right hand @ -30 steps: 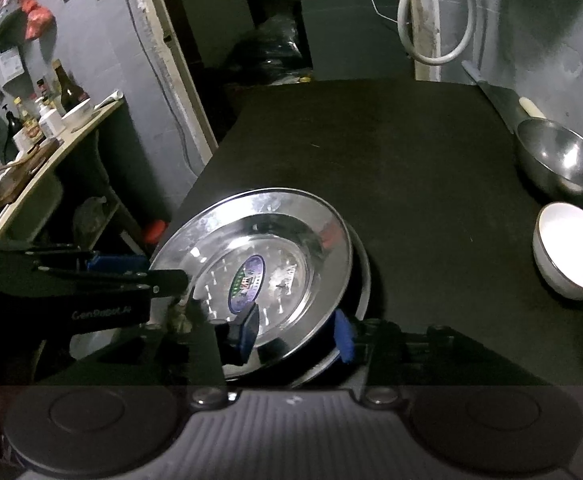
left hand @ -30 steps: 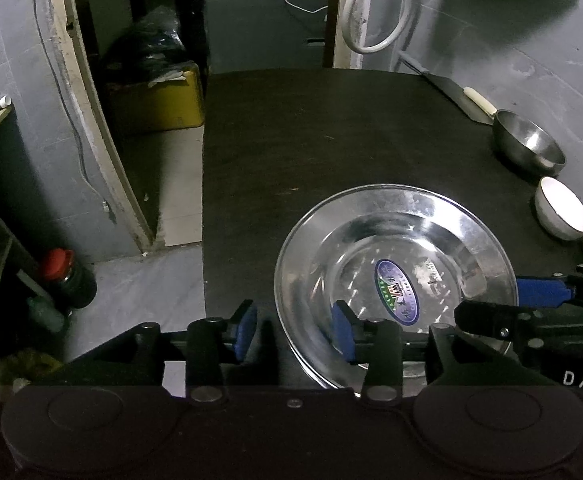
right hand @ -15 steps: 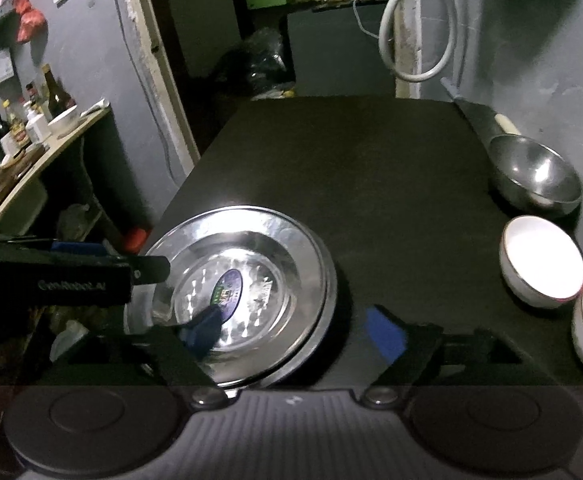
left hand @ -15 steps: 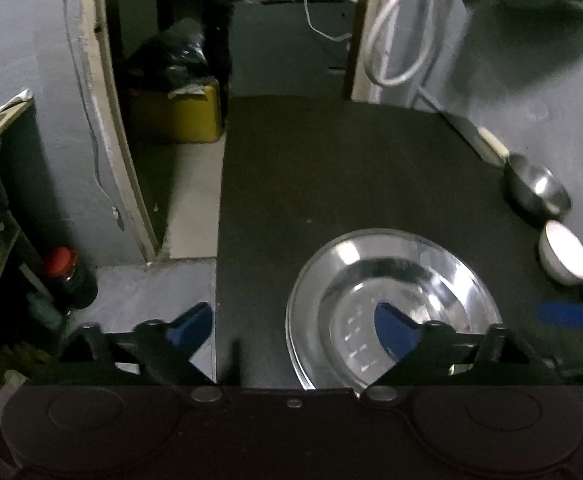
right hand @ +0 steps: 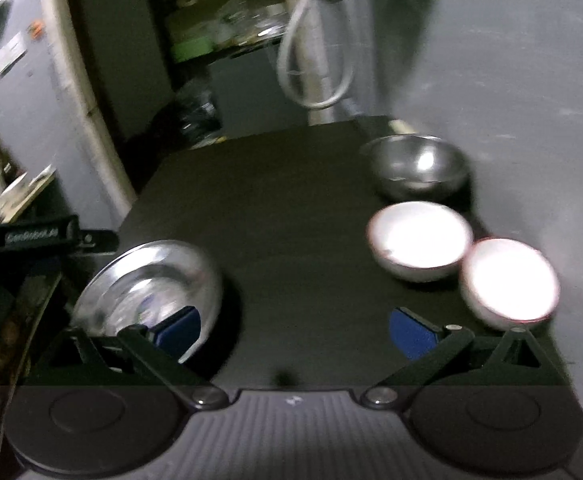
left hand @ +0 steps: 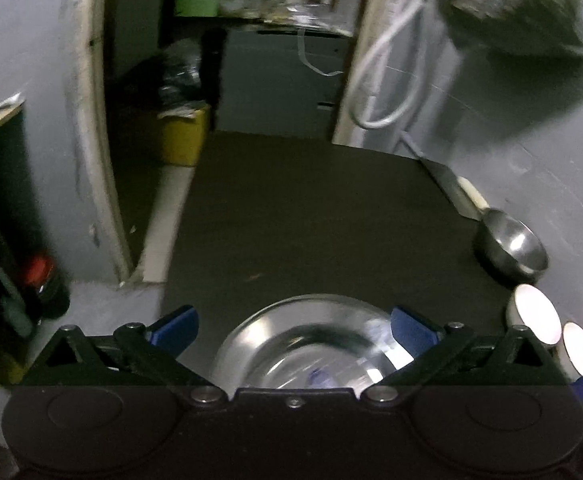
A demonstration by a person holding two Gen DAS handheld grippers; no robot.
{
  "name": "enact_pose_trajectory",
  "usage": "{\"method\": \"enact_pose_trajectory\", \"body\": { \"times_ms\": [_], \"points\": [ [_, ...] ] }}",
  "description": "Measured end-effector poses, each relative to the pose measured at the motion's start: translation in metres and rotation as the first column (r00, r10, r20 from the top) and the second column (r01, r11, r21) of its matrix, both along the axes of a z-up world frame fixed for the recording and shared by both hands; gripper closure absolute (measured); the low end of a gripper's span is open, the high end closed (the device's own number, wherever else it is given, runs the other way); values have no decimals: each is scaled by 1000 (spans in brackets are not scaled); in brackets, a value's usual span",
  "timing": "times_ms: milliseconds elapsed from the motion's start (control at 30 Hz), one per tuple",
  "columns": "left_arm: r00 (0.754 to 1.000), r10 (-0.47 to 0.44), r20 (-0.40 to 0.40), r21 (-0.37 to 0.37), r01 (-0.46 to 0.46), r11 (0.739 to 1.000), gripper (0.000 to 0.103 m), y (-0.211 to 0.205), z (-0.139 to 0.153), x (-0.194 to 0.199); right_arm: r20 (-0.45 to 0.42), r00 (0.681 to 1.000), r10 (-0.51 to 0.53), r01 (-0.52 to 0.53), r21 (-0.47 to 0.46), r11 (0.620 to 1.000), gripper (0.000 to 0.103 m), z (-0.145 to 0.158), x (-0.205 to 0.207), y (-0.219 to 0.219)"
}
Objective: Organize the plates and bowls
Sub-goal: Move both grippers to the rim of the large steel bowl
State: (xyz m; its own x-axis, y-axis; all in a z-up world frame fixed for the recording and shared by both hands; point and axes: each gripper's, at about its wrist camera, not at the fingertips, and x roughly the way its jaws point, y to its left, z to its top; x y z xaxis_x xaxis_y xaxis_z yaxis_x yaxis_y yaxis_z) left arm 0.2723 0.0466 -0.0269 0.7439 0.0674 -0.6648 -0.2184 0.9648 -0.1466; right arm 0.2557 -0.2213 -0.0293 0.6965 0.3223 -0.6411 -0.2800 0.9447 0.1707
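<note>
Left wrist: left hand-held gripper (left hand: 291,328) spread wide — above steel plate (left hand: 311,344).

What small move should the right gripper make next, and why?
Probably ease the right gripper forward and right toward the nearer white bowl. Its jaws are open and empty, the steel plates lie stacked, and two white bowls and a steel bowl sit unstacked.

The dark table (left hand: 311,216) is left bare across its middle and far end, while the right edge is lined by a steel bowl (right hand: 417,166) and two white bowls (right hand: 419,238).
</note>
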Motion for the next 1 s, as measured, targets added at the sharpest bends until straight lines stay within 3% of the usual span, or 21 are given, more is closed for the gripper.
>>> {"method": "enact_pose_trajectory", "body": {
  "times_ms": [200,400,533,667,1000],
  "points": [
    [994,-107,-22,55,108,993,1,-51,9,61,23,995,-94,93,45,995,0,6,36,-34],
    [979,-115,-170,184,147,972,1,-96,4,140,-34,985,-168,170,49,984,0,-1,83,-39],
    [986,-118,-119,142,134,981,1,-106,14,175,-13,974,-227,227,62,972,0,-5,104,-41],
    [988,-141,-65,83,146,986,1,-119,21,208,-50,959,-280,284,125,951,1,-15,128,-48],
    [940,-303,-158,99,321,942,3,-161,-2,259,-42,929,-369,371,154,916,19,-32,162,-52]
  ]
}}
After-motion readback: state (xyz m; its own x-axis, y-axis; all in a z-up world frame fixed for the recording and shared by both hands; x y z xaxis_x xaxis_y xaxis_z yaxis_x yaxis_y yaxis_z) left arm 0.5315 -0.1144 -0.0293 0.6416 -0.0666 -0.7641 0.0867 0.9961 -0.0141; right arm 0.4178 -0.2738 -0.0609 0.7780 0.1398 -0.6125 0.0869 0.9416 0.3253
